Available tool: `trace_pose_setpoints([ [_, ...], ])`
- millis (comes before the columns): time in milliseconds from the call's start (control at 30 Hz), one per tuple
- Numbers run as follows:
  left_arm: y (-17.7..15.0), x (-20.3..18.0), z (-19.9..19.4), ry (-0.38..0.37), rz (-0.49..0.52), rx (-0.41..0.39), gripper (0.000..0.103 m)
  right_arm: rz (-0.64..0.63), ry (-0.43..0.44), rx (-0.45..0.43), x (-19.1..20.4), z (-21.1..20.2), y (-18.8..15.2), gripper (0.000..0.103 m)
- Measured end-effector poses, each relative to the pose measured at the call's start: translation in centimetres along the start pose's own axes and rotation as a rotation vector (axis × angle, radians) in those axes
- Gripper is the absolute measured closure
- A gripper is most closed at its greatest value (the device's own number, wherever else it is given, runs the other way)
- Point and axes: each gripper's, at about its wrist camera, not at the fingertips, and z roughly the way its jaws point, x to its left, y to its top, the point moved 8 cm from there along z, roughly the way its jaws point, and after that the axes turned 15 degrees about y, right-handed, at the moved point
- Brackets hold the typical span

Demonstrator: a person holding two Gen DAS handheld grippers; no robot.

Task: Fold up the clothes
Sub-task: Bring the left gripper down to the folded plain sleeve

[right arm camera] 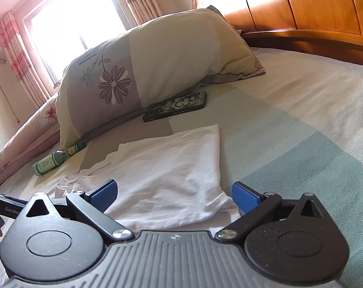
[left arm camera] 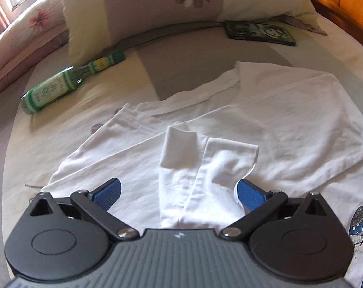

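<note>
A white shirt (left arm camera: 265, 120) lies spread on the bed, partly folded, with its two sleeves (left arm camera: 179, 148) laid side by side down the middle toward me. My left gripper (left arm camera: 179, 192) is open just above the near ends of those sleeves, its blue pads (left arm camera: 109, 193) on either side of them. In the right wrist view the same white shirt (right arm camera: 171, 175) lies flat, and my right gripper (right arm camera: 174, 195) hovers open over its near right corner with nothing between the pads.
A green glass bottle (left arm camera: 68, 84) lies on the bed left of the shirt. A dark patterned case (left arm camera: 259, 33) rests by the flowered pillow (left arm camera: 157, 7). A wooden headboard (right arm camera: 301, 7) stands behind. A second printed garment (left arm camera: 361, 235) shows at the right edge.
</note>
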Motion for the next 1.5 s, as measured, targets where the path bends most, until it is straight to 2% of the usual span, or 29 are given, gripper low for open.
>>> trace_pose_setpoints([
  [267, -2.2, 9.1, 0.9, 0.047, -0.264, 0.070, 0.001, -0.007, -0.001, 0.008, 0.1, 0.2, -0.2, 0.000],
  [367, -3.0, 10.9, 0.9, 0.067, -0.299, 0.072, 0.001, -0.016, -0.003, 0.018, 0.3, 0.5, -0.5, 0.000],
  [433, -3.1, 11.4, 0.7, 0.031, -0.325, 0.050, 0.001, -0.034, -0.012, 0.023, 0.5, 0.6, -0.6, 0.000],
  [500, -3.2, 11.5, 0.4, -0.049, -0.380, 0.023, 0.001, -0.055, -0.021, 0.027, 0.7, 0.8, -0.7, 0.000],
  [567, -3.3, 11.5, 0.3, -0.161, -0.466, 0.016, 0.001, -0.073, -0.027, 0.029, 0.8, 0.9, -0.7, 0.000],
  [667, -4.1, 10.5, 0.4, -0.428, -0.622, 0.074, 0.001, -0.083, -0.021, 0.021, 1.0, 0.9, -0.7, 0.000],
  [700, -4.3, 10.1, 0.5, -0.492, -0.657, 0.086, 0.001, -0.081, -0.010, 0.013, 1.1, 0.9, -0.7, 0.000],
  [833, -4.9, 8.6, 1.0, -0.638, -0.736, 0.104, 0.001, -0.078, 0.028, -0.011, 1.8, 0.9, -0.5, 0.000],
  [967, -5.4, 7.6, 3.2, -0.647, -0.750, 0.160, 0.001, -0.104, 0.057, -0.023, 2.6, 1.0, -0.4, 0.000],
  [1100, -4.7, 7.9, 3.8, -0.651, -0.785, 0.143, 0.001, -0.176, 0.082, -0.037, 4.0, 0.7, -0.4, 0.000],
  [1367, -4.6, 8.6, 4.3, -0.641, -0.841, 0.041, 0.002, -0.261, 0.089, -0.012, 5.5, 1.0, -1.2, 0.000],
  [1400, -4.8, 8.7, 4.3, -0.631, -0.845, 0.031, 0.004, -0.270, 0.087, -0.013, 5.6, 0.9, -1.2, 0.000],
  [1467, -5.3, 9.2, 4.3, -0.586, -0.885, 0.009, 0.019, -0.288, 0.084, -0.015, 5.9, 0.8, -1.2, 0.000],
  [1500, -5.4, 9.3, 4.4, -0.566, -0.902, 0.001, 0.023, -0.292, 0.084, -0.015, 5.9, 0.7, -1.2, 0.000],
])
